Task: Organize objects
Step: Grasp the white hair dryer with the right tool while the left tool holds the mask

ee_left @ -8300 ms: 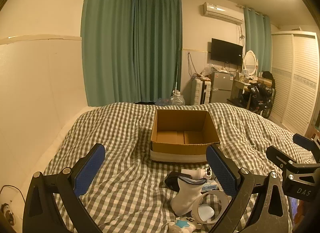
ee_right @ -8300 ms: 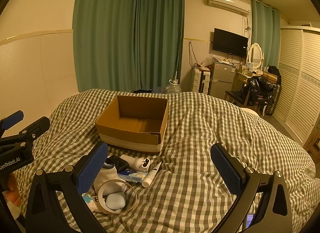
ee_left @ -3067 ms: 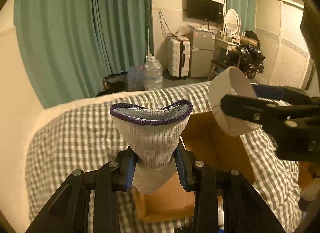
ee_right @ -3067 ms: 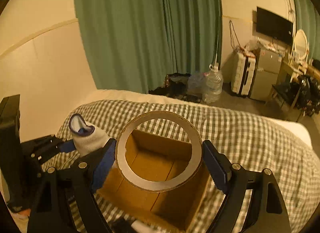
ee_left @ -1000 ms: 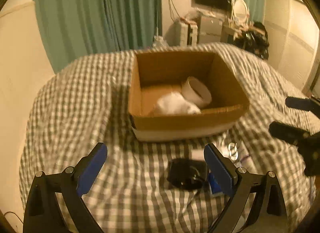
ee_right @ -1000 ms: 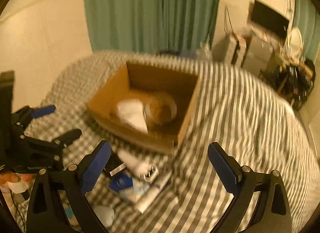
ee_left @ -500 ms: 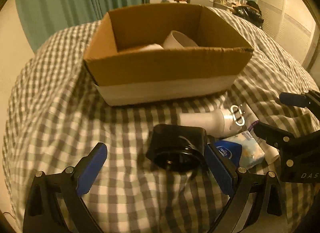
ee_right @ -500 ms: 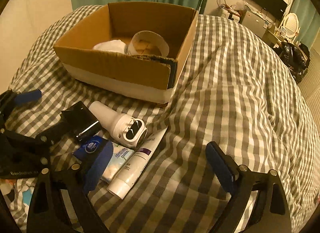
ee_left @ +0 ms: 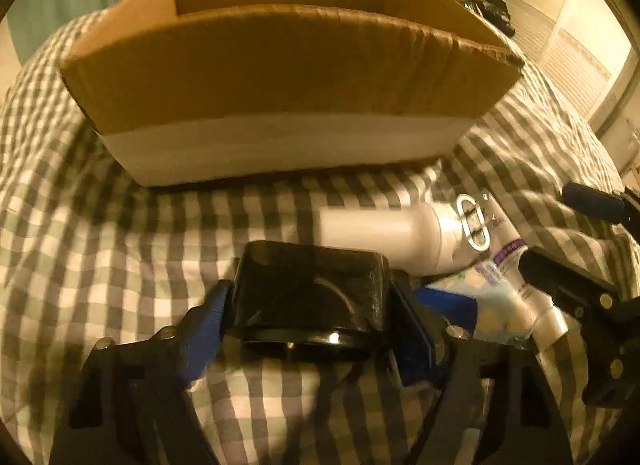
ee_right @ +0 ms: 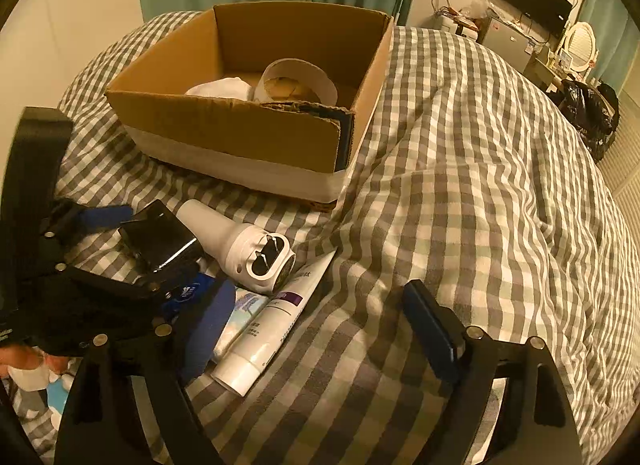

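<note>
Left gripper (ee_left: pixel 310 311) is closed on the black box (ee_left: pixel 310 289), blue pads against both its sides, low on the checked bed cover (ee_right: pixel 460 185) just in front of the cardboard box (ee_right: pixel 240 137). Right gripper (ee_right: pixel 320 325) has its fingers spread apart and holds nothing, hovering beside the white tube (ee_right: pixel 276 325). Cardboard box contents (right wrist view): tape roll (ee_right: pixel 296 81) and white sock (ee_right: pixel 222 89).

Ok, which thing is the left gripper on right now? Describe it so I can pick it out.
Start at the cardboard box on the checked bedspread; a small pile lies in front of its near wall. At the pile's left end, the left gripper has its blue pads on either side of a black case. It is the only dark, glossy item there; its neighbours, a white shaver and white tube, are pale.
</note>
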Motion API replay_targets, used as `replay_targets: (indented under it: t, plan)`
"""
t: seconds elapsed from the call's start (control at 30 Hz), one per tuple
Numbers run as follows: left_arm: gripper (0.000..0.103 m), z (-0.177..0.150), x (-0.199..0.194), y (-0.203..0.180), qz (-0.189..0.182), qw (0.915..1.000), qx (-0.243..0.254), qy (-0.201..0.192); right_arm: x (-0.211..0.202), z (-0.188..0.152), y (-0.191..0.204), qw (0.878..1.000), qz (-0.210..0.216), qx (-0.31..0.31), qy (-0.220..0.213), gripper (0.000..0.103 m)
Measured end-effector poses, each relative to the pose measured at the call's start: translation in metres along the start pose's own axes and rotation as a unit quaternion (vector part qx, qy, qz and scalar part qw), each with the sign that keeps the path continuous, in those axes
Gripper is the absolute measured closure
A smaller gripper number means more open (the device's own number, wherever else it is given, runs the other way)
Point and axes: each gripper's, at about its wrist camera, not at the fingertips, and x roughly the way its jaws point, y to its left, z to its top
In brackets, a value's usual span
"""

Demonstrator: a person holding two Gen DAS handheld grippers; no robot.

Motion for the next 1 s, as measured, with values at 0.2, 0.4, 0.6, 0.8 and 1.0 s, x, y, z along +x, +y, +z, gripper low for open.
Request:
replay_targets:
  t: [0.2,0.4,0.6,0.8,1.0]
  plan:
    - [0.024,-0.008,-0.017,-0.007,0.033,0.9991,0.013,-0.024,-0.001,0.001,0.005,1.0,0.008,-0.013,-0.002,0.02]
    - [0.024,-0.015,-0.053,0.004,0.096,0.9928,0.013,-0.071,0.0,0.007,0.013,0.999,0.021,-0.037,0.0,0.02]
    - [0.024,-0.01,-0.067,0.032,0.125,0.9887,-0.021,-0.08,0.01,0.025,0.03,0.996,0.034,-0.079,0.007,0.02]
    - [0.024,-0.009,-0.068,0.056,0.115,0.989,-0.059,-0.072,0.046,0.043,0.049,0.989,0.055,-0.125,0.049,0.02]
    - [0.024,-0.009,-0.064,0.058,0.106,0.99,-0.065,-0.066,0.078,0.044,0.054,0.984,0.069,-0.127,0.107,0.028]
